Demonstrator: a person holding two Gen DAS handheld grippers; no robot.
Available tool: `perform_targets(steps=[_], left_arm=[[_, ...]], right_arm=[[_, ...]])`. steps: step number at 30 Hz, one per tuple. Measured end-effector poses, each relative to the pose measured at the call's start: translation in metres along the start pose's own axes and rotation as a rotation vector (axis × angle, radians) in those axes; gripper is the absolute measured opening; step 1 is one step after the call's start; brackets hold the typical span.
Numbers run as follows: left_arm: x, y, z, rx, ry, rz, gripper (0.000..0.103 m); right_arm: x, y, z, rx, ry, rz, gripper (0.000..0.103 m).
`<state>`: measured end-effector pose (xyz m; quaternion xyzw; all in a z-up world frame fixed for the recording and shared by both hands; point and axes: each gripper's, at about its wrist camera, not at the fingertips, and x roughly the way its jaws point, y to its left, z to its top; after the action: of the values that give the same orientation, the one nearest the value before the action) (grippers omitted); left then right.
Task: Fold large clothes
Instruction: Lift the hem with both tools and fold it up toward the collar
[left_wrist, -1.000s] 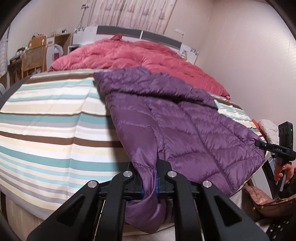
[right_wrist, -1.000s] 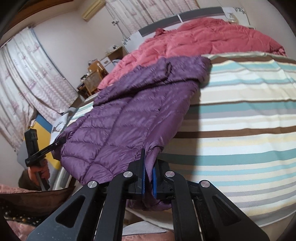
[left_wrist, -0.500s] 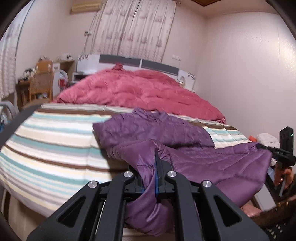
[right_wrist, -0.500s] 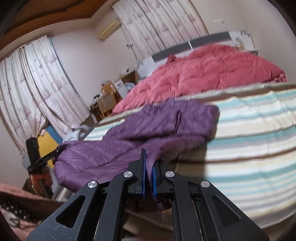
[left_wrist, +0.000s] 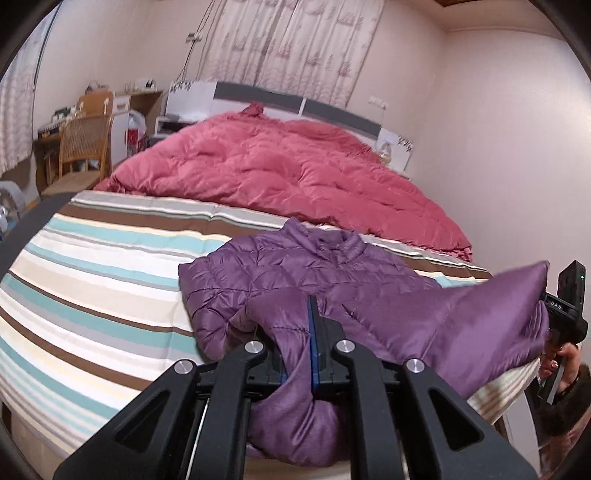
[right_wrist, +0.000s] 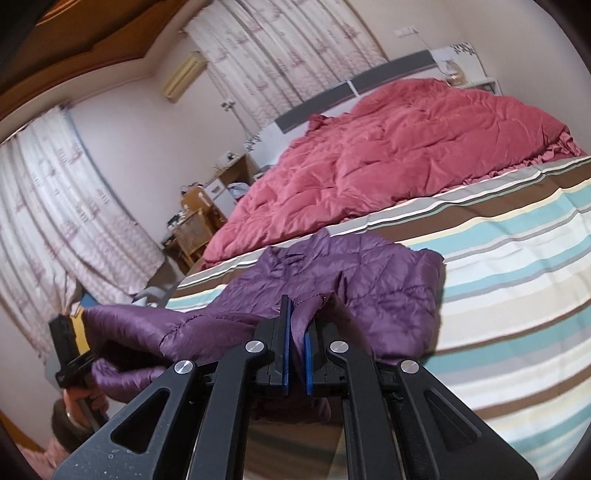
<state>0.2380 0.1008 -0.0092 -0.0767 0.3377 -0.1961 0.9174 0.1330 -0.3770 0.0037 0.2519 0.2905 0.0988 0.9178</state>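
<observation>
Left tongs (left_wrist: 301, 354): clamped together on the hem of the purple jacket (left_wrist: 295, 269), a fold of fabric pinched between the blue pads, the slack bunching and hanging below them.
Right tongs (right_wrist: 295, 350): blue pads drawn close on another stretch of the same hem, with a thin pleat of purple cloth held between them.
Purple jacket: quilted down; its collar and shoulders lie flat on the striped bedspread (left_wrist: 92, 288) just ahead of both tongs, while the lower part is lifted off the bed and stretched between the two.
Lifted edge: in the left wrist view it runs from the left tongs out to the right, ending at the other tool beside the person's hand (left_wrist: 561, 360); in the right wrist view it runs out to the left in the same way.
Collar: furthest from the tongs, pointing toward the pink duvet (left_wrist: 288, 173).
Pink duvet: heaped across the head end of the bed, well beyond the jacket and apart from it.
Headboard (left_wrist: 266, 99): white and grey, behind the duvet, with patterned curtains (left_wrist: 295, 48) above it.
Wicker chair (left_wrist: 83, 147): far off to the left of the left tongs, beside the bed.
</observation>
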Motion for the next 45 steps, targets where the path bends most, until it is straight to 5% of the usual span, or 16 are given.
perform_targets(steps=[17, 19, 25, 30, 32, 36, 38, 40, 45], left_arm=[[0.141, 0.022, 0.035, -0.085, 0.179, 0.072, 0.014], [0.154, 0.026, 0.035, -0.116, 0.182, 0.06, 0.025], [0.172, 0.038, 0.031, -0.231, 0.153, 0.004, 0.043], [0.175, 0.044, 0.03, -0.27, 0.08, -0.035, 0.055], [0.175, 0.048, 0.031, -0.299, 0.059, -0.036, 0.062], [0.178, 0.051, 0.031, -0.329, 0.047, -0.035, 0.067], [0.17, 0.055, 0.033, -0.355, -0.01, -0.04, 0.076], [0.156, 0.061, 0.036, -0.376, -0.101, 0.019, 0.096], [0.152, 0.067, 0.042, -0.362, -0.103, 0.043, 0.097]], right_arm=[[0.12, -0.067, 0.026, 0.215, 0.094, -0.134, 0.009], [0.129, -0.071, 0.026, 0.225, 0.098, -0.147, 0.012], [0.14, -0.085, 0.023, 0.292, 0.068, -0.132, 0.038], [0.141, -0.085, 0.026, 0.27, 0.041, -0.125, 0.046], [0.139, -0.086, 0.027, 0.274, 0.02, -0.142, 0.06], [0.135, -0.088, 0.03, 0.261, -0.001, -0.168, 0.06], [0.134, -0.087, 0.031, 0.243, -0.001, -0.175, 0.06], [0.132, -0.084, 0.032, 0.217, -0.005, -0.182, 0.06], [0.138, -0.078, 0.029, 0.17, 0.013, -0.189, 0.069]])
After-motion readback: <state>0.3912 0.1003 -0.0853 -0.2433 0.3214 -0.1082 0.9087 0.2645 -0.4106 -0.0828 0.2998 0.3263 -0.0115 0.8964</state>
